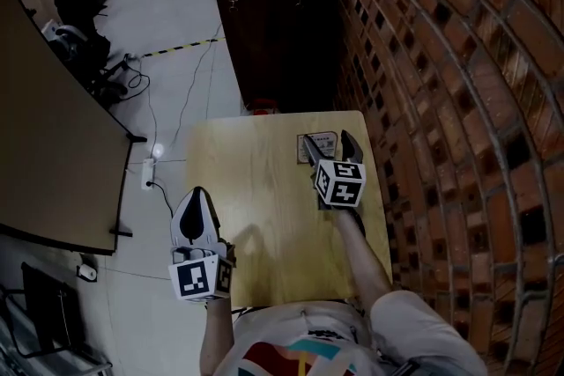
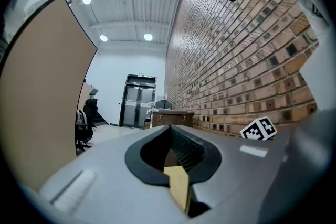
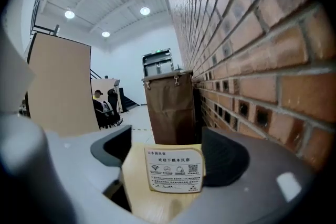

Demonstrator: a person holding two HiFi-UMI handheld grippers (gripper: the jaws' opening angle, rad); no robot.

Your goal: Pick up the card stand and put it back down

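— Pale wood, that table (image 1: 256, 189). What sat nearest the person?

— The left gripper (image 1: 196, 196), over the left edge by the near left corner, its fingers clenched together on nothing. I'd judge it was parked there to keep out of the way, since one gripper is enough for this job.

— And the right gripper (image 1: 327, 139)?

— Further up, toward the far right corner, fingers released and spread to either side of the card stand (image 3: 174, 169). The left-hand finger stood clear, with bare table showing between. The right-hand one was close against the stand's edge, and I couldn't tell whether it touched.

— Why straddle it like that?

— Probably so that closing would pinch the stand by its two ends.

— Which way did it point?

— It stood on the table near the far right corner, printed face toward the near edge, seemingly leaning back a little. Its long axis ran across the table, parallel to the far edge.

— Beyond it?

— A brown bin (image 1: 273, 31) just past the far edge, and a brick wall (image 1: 458, 101) along the right edge.
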